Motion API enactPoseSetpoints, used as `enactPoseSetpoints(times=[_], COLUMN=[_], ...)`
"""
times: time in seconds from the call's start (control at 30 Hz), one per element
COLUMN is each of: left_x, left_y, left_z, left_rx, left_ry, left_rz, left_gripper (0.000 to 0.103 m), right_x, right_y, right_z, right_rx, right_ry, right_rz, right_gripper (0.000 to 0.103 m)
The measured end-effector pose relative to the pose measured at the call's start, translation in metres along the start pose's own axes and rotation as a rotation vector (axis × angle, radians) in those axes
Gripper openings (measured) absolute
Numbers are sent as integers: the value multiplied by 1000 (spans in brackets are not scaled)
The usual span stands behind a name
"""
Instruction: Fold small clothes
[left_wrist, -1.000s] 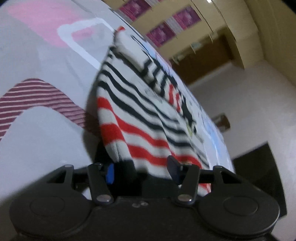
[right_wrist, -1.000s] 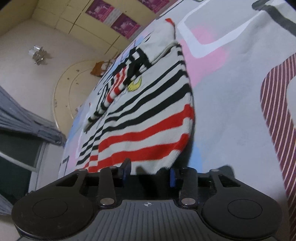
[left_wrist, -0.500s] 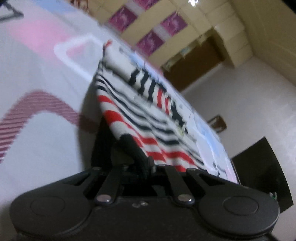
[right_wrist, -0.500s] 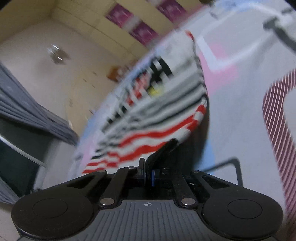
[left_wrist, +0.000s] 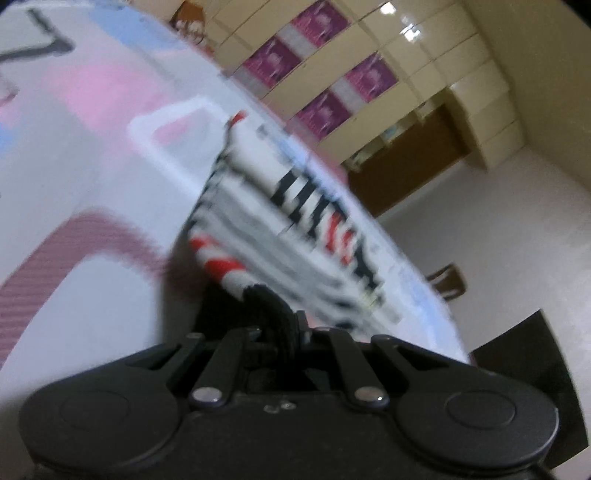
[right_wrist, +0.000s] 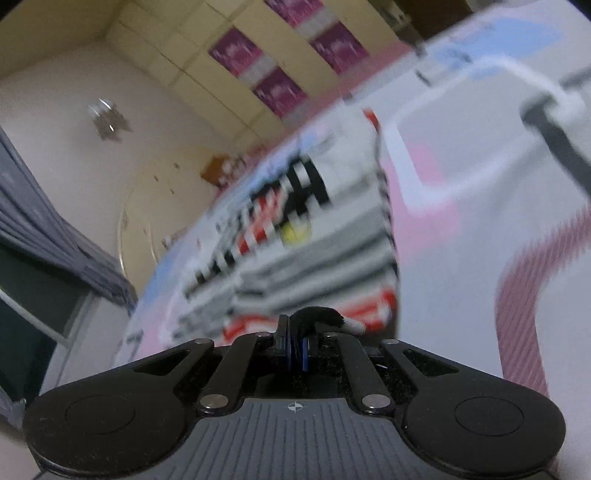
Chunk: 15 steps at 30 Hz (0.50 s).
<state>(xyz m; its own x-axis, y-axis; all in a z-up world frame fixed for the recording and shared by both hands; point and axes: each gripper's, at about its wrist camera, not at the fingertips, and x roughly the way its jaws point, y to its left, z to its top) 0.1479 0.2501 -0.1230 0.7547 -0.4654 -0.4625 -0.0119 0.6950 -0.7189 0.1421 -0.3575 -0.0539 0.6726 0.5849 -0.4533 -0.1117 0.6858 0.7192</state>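
Observation:
A small white garment with black and red stripes (left_wrist: 295, 229) lies on the patterned bed sheet (left_wrist: 92, 177). My left gripper (left_wrist: 286, 328) is shut on the garment's near left hem corner, which is raised off the sheet. In the right wrist view the same striped garment (right_wrist: 314, 240) stretches away from me, and my right gripper (right_wrist: 295, 343) is shut on its near right hem corner. Both views are motion-blurred. The far end of the garment rests on the sheet.
The sheet (right_wrist: 480, 221) has pink, maroon-striped and white patterns. Cream wardrobes with purple panels (left_wrist: 317, 74) stand behind the bed. A grey curtain (right_wrist: 44, 229) hangs at the left in the right wrist view.
Both grippers went from open around the hem to shut on it. They have since lifted the near hem and moved it toward the garment's far end.

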Motion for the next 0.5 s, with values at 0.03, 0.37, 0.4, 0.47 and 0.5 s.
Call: enactPoseSetpoints(times=[0.03, 0.37, 0.4, 0.47, 0.5], left_x=[2, 90, 104, 136, 153], left_y=[-8, -48, -49, -48, -43], left_z=[10, 140, 152, 173, 180], left_rx=[7, 18, 24, 37, 34], left_ry=[-15, -116, -110, -77, -52], left_rz=[-20, -149, -148, -115, -99], left_gripper=[5, 5, 5, 5, 5], right_x=[1, 65, 74, 101, 117], right_y=[5, 39, 38, 35, 31], right_z=[11, 151, 164, 189, 197], right_rx=[-6, 0, 8, 24, 39], right_ry=[-23, -145, -147, -135, -123], right_rz=[9, 19, 16, -4, -16], right_gripper=[4, 4, 4, 4, 4])
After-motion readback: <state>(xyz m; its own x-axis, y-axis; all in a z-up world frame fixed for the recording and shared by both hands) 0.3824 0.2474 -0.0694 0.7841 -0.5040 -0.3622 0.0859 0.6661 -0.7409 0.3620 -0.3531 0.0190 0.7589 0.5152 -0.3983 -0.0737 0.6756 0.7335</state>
